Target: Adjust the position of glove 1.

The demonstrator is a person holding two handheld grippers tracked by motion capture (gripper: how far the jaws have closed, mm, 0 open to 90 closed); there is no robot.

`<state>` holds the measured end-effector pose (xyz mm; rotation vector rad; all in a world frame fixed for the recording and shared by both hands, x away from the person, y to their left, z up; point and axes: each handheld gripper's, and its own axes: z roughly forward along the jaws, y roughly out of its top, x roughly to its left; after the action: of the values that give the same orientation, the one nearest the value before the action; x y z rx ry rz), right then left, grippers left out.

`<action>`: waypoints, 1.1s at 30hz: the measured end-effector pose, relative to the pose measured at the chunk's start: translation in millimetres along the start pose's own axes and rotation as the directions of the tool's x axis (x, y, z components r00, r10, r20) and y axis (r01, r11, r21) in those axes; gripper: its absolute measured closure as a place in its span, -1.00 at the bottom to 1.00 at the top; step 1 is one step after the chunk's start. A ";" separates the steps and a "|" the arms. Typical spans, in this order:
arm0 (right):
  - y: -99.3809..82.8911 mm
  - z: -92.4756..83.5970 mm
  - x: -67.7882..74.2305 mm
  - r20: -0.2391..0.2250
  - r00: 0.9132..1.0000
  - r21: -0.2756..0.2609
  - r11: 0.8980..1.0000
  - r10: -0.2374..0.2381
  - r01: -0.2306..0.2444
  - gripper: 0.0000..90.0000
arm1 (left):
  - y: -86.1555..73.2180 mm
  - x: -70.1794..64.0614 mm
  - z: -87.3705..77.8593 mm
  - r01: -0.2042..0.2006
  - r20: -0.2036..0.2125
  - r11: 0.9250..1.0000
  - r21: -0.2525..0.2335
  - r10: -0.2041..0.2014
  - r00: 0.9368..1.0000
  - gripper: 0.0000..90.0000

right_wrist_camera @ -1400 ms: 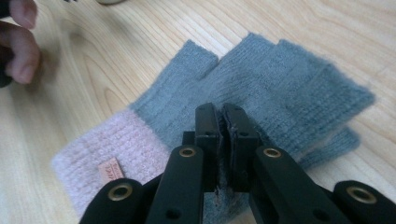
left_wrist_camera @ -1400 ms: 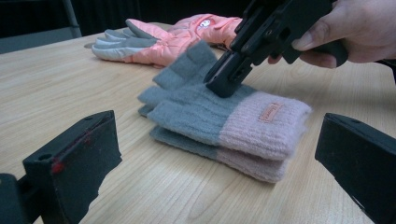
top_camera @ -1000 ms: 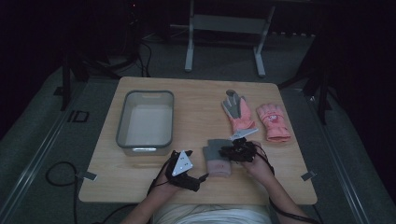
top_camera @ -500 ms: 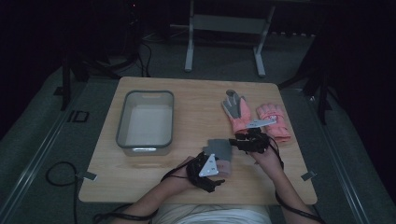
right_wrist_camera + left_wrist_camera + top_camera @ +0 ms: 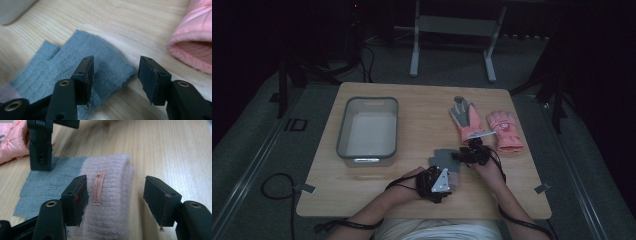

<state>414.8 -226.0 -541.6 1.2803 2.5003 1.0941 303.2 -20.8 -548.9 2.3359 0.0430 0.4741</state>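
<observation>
Dark room, grey floor, metal stand (image 5: 452, 30) behind a wooden table (image 5: 422, 105).

Tub (image 5: 368, 131): grey, open, on the table's left half.

Knit glove (image 5: 443, 161): grey with a pale pink cuff (image 5: 110, 202), flat on the table near the front edge, between the two hands. A small label (image 5: 98, 188) is sewn on the cuff.

Pink gloves: one (image 5: 467, 121) palm up with a grey palm, another (image 5: 506, 131) just beside it, both on the right half.

Left gripper (image 5: 438, 183): over the cuff end, jaws apart and just been closing, cuff between them, pads not pressing.

Right gripper (image 5: 471, 154): at the grey finger end (image 5: 100, 60), jaws apart and just been opening, one jaw over the knit, nothing clamped.
</observation>
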 end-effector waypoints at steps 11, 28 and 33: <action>0.4 5.1 6.5 0.013 1.000 0.031 1.000 0.004 -0.005 0.16 | 1.2 -6.4 6.5 -0.056 -0.102 0.997 0.045 0.060 0.993 0.06; 31.7 -13.7 25.1 -0.054 0.998 -0.022 0.999 -0.033 0.032 0.70 | 21.6 33.1 -33.0 0.061 -0.023 0.998 0.019 -0.060 0.998 0.56; 52.7 -27.0 32.0 -0.057 0.996 -0.063 0.996 -0.064 0.060 0.70 | 31.0 49.3 -56.0 0.042 -0.038 0.999 0.016 -0.041 0.998 0.56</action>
<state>417.9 -196.8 -481.0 1.1632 2.5089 1.2012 326.3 2.3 -474.9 2.3379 0.1131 0.4983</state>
